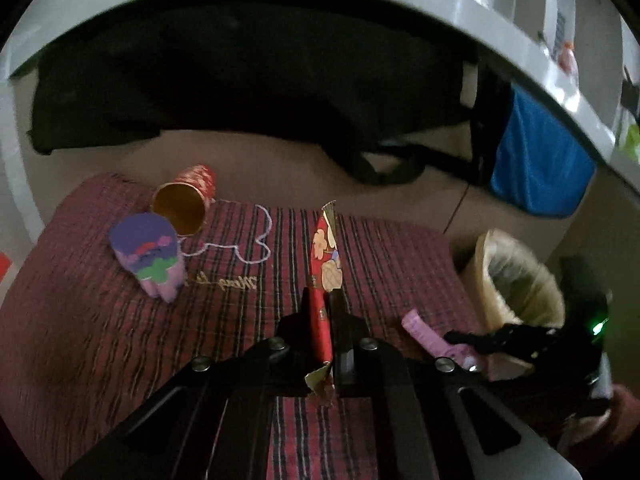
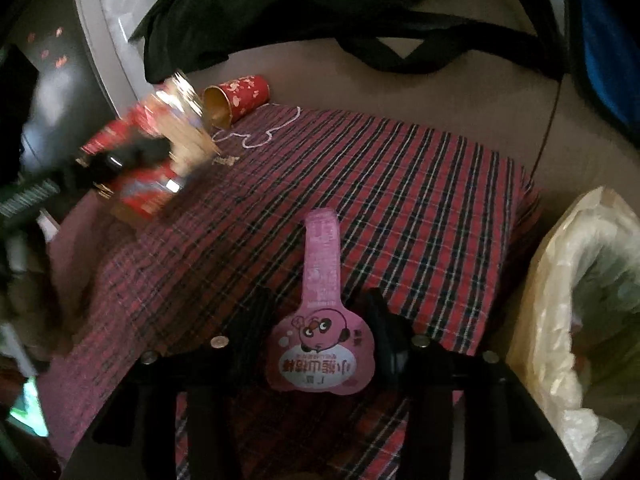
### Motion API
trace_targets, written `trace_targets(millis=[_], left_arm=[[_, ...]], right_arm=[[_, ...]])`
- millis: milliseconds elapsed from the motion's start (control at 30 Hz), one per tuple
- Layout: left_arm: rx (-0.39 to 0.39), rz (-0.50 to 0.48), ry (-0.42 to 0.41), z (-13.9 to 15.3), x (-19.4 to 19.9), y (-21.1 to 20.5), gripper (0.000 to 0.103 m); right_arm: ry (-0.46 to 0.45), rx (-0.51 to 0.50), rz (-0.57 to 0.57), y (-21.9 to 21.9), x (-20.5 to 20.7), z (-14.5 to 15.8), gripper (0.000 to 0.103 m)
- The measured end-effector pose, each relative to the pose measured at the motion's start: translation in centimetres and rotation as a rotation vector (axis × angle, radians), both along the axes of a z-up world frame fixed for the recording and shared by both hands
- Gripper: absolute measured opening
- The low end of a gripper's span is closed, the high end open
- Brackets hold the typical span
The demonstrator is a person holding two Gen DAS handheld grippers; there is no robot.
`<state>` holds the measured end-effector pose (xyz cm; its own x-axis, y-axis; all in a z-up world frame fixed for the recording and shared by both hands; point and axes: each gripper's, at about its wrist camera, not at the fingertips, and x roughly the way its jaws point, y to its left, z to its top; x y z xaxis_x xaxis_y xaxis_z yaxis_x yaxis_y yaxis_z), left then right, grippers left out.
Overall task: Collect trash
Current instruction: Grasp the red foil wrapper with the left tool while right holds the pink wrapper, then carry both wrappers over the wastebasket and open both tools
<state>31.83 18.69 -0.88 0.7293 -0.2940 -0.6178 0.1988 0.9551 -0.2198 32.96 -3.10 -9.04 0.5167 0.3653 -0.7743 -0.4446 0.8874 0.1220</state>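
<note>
Two wrappers in my fingers, bin waiting beside the red cloth

My left gripper (image 1: 326,320) had its fingers pinched tight on a flat, shiny red wrapper (image 1: 323,264), lifted above the checked red cloth (image 1: 100,340). My right gripper (image 2: 316,320) had its fingers part open around a smooth pink pouch (image 2: 320,344) with a long neck, lying on the cloth; I could not tell if they pressed it. The bin (image 2: 580,304), lined with a crinkly thin bag, stood just beside the cloth's edge. I think the next move was carrying the red wrapper over the bin. A red paper cup (image 1: 188,200) and a purple paper toy (image 1: 150,256) lay at the cloth's far end.
</note>
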Motion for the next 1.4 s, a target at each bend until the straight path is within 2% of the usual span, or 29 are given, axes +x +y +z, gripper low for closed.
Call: trace_targets(millis=[100, 267, 367, 633, 800, 967, 1100, 1233, 1400], left_arm=[[-0.019, 0.025, -0.002, 0.5, -1.0, 0.4, 0.007], [-0.056, 0.042, 0.046, -0.4, -1.9, 1.1, 0.007], [-0.070, 0.050, 0.073, -1.3, -2.4, 1.2, 0.007], [-0.072, 0.076, 0.084, -2.1, -3.6, 1.6, 0.007], [-0.071, 0.085, 0.067, -1.8, -4.2, 1.6, 0.007], [-0.054, 0.099, 0.014, -0.1, -4.9, 1.3, 0.007], [-0.042, 0.104, -0.061, 2.3, -5.4, 0.1, 0.007], [-0.020, 0.094, -0.159, 4.8, -6.1, -2.5, 0.007], [-0.016, 0.058, -0.243, 6.7, -6.6, -6.9, 0.007]], right_arm=[[-0.021, -0.017, 0.004, 0.1, -0.5, 0.2, 0.040], [-0.050, -0.056, 0.048, 0.1, -2.3, 1.0, 0.041], [-0.034, -0.084, 0.090, 0.4, -3.1, 0.4, 0.050], [-0.100, -0.128, 0.029, 0.1, -4.4, 0.4, 0.049], [-0.111, -0.076, 0.033, 0.0, -4.0, 1.2, 0.048], [-0.176, -0.032, -0.009, -0.7, -4.7, 3.7, 0.048], [-0.241, -0.014, -0.043, -1.4, -5.1, 6.2, 0.048], [-0.302, 0.023, -0.074, -3.2, -5.3, 9.4, 0.048], [-0.363, 0.044, -0.116, -6.3, -6.0, 12.3, 0.048]])
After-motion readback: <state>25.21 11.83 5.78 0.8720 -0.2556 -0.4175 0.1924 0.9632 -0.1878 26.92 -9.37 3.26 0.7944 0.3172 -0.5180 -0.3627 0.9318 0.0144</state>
